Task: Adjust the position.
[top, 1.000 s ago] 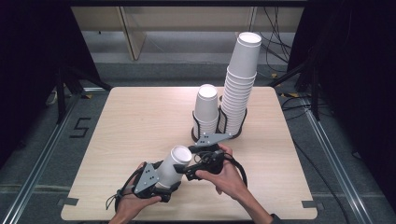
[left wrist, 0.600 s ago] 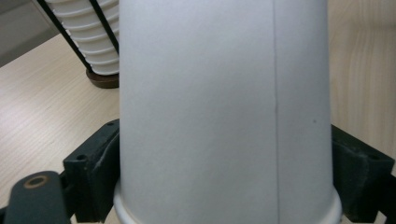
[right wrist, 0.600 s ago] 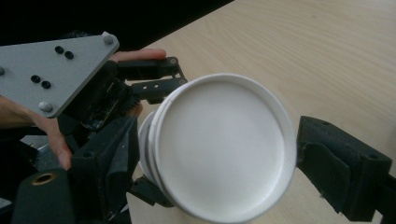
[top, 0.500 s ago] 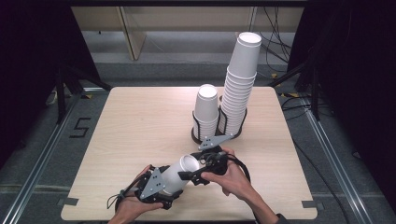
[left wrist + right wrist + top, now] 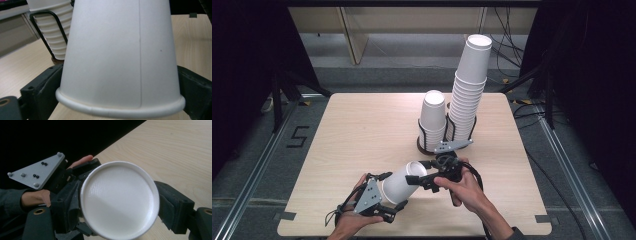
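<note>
A: Location of single paper cup [image 5: 402,181]?
B: Lying on its side above near edge of wooden table [image 5: 362,125], base end pointing toward right gripper [image 5: 424,179], rim end toward left gripper [image 5: 388,202].

A: Left gripper state?
B: Jaws clamped on cup wall near the rolled rim, one black jaw each side in left gripper view. Grey three-cornered plate [image 5: 368,196] on top.

A: Right gripper state?
B: Jaws on either side of cup's base end in right gripper view, round white bottom facing camera. Looks like contact on both sides, so gripping same cup.

A: Rest of table?
B: Black wire holder [image 5: 447,136] at far centre. Short cup stack [image 5: 433,117] in its left slot, tall cup stack [image 5: 468,90] in right slot, leaning slightly right. Both well apart from held cup.
</note>
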`<state>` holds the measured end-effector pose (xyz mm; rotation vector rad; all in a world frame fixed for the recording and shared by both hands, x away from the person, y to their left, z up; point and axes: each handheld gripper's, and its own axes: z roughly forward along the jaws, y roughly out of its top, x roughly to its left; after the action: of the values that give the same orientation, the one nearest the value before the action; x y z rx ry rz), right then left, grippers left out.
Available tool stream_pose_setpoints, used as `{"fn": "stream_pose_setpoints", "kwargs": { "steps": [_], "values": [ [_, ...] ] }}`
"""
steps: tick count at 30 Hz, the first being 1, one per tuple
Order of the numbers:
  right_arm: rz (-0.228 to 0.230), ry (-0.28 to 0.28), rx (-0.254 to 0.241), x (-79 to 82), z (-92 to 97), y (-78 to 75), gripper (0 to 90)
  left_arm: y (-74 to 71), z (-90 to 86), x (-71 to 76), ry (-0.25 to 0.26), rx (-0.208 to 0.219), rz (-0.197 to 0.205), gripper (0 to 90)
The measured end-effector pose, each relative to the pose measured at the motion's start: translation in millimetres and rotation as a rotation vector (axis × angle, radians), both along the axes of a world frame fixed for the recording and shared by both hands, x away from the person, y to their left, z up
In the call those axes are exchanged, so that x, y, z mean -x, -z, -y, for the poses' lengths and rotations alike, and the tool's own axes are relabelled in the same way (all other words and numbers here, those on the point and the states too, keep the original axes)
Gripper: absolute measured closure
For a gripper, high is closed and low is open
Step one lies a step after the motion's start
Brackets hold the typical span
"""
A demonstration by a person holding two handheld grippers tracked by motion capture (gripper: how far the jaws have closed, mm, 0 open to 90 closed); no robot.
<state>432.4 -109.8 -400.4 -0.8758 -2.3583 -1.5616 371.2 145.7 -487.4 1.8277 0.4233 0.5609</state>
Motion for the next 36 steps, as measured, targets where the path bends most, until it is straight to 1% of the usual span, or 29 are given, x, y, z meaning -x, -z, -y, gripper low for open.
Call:
{"fn": "stream_pose_setpoints", "kwargs": {
  "steps": [1, 3, 4, 5, 6, 7, 8, 9, 10, 11, 12, 13, 14, 15, 16, 17, 19, 21, 23, 24, 26, 27, 28, 29, 31, 32, 33, 35, 36],
  "values": [
    [0.014, 0.001, -0.007, -1.2, 1.0, 0.7, 26.4, -0.1, 0.2, 0.4, -0.002, 0.010, 0.006, 3.6],
    [-0.003, 0.007, -0.012, -2.1, 2.9, 1.2, 26.4, -0.8, -0.4, 1.1, -0.010, 0.007, 0.021, 3.3],
    [-0.034, 0.008, -0.032, -1.9, 3.0, 2.6, 26.6, -0.9, -0.3, 1.2, -0.016, 0.015, 0.024, 3.1],
    [-0.046, 0.009, -0.035, -2.1, 3.0, 3.9, 26.8, -1.1, -0.3, 1.3, -0.020, 0.026, 0.030, 3.5],
    [-0.029, 0.006, -0.029, -3.5, 3.2, 5.4, 26.8, -2.4, -1.1, 1.3, -0.022, 0.026, 0.038, 5.3],
    [-0.041, 0.002, -0.038, -3.5, 2.2, 7.4, 26.8, -3.0, -1.3, 1.6, -0.022, 0.032, 0.041, 5.0],
    [-0.041, 0.010, -0.034, -3.7, 2.0, 8.1, 26.9, -2.9, -1.1, 1.3, -0.016, 0.038, 0.044, 6.8],
    [-0.044, 0.005, -0.046, -4.5, 1.7, 9.1, 27.0, -3.6, -1.5, 1.5, -0.012, 0.035, 0.030, 7.6],
    [-0.051, 0.013, -0.045, -4.5, 2.1, 8.9, 27.0, -3.6, -1.5, 1.4, -0.010, 0.044, 0.020, 7.9],
    [-0.057, 0.007, -0.062, -4.7, 2.2, 9.2, 27.1, -3.7, -1.7, 1.2, -0.011, 0.046, 0.016, 7.9],
    [-0.078, 0.004, -0.072, -3.4, 2.6, 8.0, 27.3, -3.7, -1.5, 0.9, -0.010, 0.048, 0.014, 7.7],
    [-0.079, 0.002, -0.074, -3.4, 2.8, 7.5, 27.3, -3.3, -0.5, 0.3, -0.009, 0.054, 0.008, 7.0],
    [-0.059, -0.005, -0.074, -4.6, 2.5, 8.1, 27.4, -3.2, -0.6, 0.1, -0.013, 0.038, 0.000, 6.3],
    [-0.056, -0.001, -0.070, -4.2, 2.1, 7.8, 27.5, -1.8, 0.9, -0.2, -0.016, 0.051, -0.004, 6.0],
    [-0.066, 0.004, -0.064, -2.8, 1.8, 7.3, 27.5, -1.9, 0.6, 0.1, -0.019, 0.036, -0.011, 5.7],
    [-0.046, -0.004, -0.062, -3.7, 1.3, 8.2, 27.5, -1.7, 0.7, -0.1, -0.018, 0.033, -0.011, 5.7],
    [-0.055, 0.000, -0.059, -3.2, 1.4, 7.4, 27.6, -0.5, 2.1, -0.5, -0.017, 0.037, -0.012, 5.2],
    [-0.054, 0.003, -0.060, -3.0, 1.5, 7.2, 27.6, -2.5, 2.1, 0.0, -0.021, 0.011, -0.025, 6.9],
    [-0.047, 0.003, -0.054, -3.1, 1.6, 7.5, 27.4, -3.4, 3.0, -0.1, -0.019, 0.013, -0.032, 10.1],
    [-0.054, 0.006, -0.055, -2.8, 1.6, 7.3, 27.3, -4.9, 2.0, 0.5, -0.022, -0.003, -0.037, 11.6],
    [-0.052, 0.000, -0.053, -3.0, 1.7, 6.9, 27.0, -5.5, 1.6, 0.3, -0.019, -0.013, -0.037, 13.7],
    [-0.062, 0.003, -0.050, -2.0, 1.4, 6.4, 26.7, -5.4, 1.5, 0.3, -0.019, -0.016, -0.040, 14.4],
    [-0.038, 0.004, -0.038, -2.9, 1.6, 6.8, 26.5, -4.6, 2.1, 0.6, -0.017, -0.021, -0.040, 14.9],
    [-0.030, -0.001, -0.019, -1.3, 0.6, 5.6, 26.3, -4.5, 2.2, 0.7, -0.015, -0.027, -0.044, 15.7],
    [0.019, 0.002, 0.016, -0.4, -0.1, 3.2, 26.0, -5.0, 1.7, 0.3, -0.013, -0.026, -0.054, 16.9],
    [0.029, -0.011, 0.023, -0.3, -0.6, 2.5, 25.7, -5.1, 1.6, 0.2, -0.010, -0.022, -0.054, 17.3],
    [0.036, -0.013, 0.033, -0.1, -0.6, 2.0, 25.1, -6.2, 0.9, 0.6, -0.010, -0.033, -0.061, 17.8],
    [0.063, -0.015, 0.064, 0.6, -0.9, 1.6, 23.1, -6.6, 0.5, 0.8, -0.006, -0.042, -0.064, 18.5],
    [0.066, -0.020, 0.075, 0.9, -0.9, 1.2, 21.7, -6.7, 0.4, 0.7, -0.002, -0.044, -0.067, 18.9]
  ]
}}
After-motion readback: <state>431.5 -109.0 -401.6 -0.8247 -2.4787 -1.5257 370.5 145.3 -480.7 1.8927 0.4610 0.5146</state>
